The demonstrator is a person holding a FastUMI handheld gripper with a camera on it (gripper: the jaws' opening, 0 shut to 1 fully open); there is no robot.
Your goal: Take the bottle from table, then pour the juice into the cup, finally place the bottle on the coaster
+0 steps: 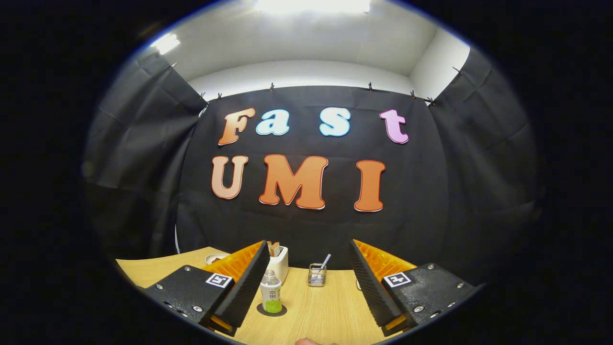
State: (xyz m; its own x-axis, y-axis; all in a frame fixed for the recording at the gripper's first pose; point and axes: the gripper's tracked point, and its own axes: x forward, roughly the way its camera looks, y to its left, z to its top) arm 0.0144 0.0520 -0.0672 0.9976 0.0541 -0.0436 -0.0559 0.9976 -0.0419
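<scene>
A small clear bottle with a white cap and green juice in its lower part stands upright on a dark round coaster on the wooden table. My gripper is open, with its jaws set wide apart and nothing between the fingers. The bottle sits ahead of and below them, close beside the left finger and apart from it. A sliver of a pale object peeks out by the right finger; I cannot tell what it is.
A wire mesh holder with a stick in it stands mid-table near the cloth wall. A white box with packets is behind the bottle. A white dish lies further left. A fingertip of a hand shows at the near table edge.
</scene>
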